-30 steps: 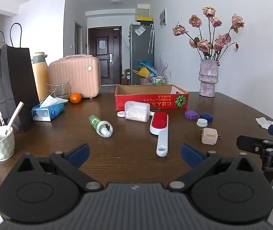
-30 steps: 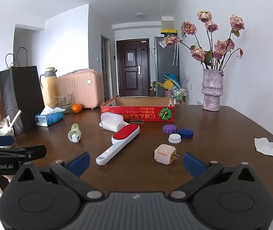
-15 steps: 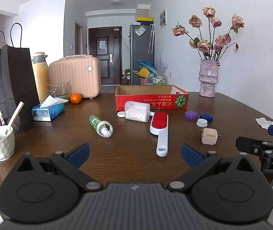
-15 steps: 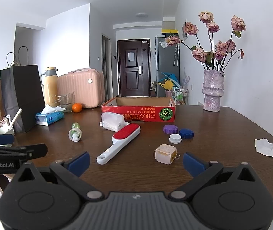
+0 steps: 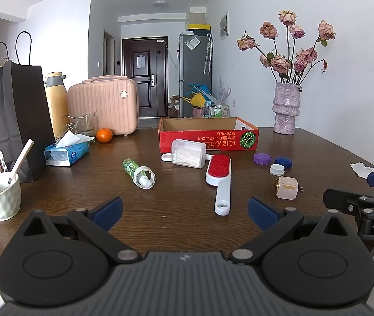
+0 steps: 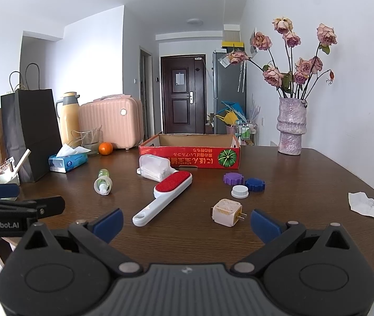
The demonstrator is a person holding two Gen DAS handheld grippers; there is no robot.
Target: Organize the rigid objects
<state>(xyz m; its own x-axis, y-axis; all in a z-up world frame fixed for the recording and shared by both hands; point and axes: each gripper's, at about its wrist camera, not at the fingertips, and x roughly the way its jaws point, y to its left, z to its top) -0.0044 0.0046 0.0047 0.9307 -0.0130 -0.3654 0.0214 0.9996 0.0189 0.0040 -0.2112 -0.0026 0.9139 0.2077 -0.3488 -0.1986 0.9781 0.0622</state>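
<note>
Both the left gripper [image 5: 184,208] and the right gripper [image 6: 185,222] are hovering wide open, holding nothing. The lint brush [image 6: 164,197] is lying on the surface at lower centre, handle slanting toward the lower left, between the right fingers [image 6: 108,223].

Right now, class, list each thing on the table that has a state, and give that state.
Left gripper: open, empty.
Right gripper: open, empty.
Red box: open-topped, upright.
Spray bottle: lying down.
Cotton swab container: on its side.
Lint brush: lying flat.
Tissue pack: opened.
</note>
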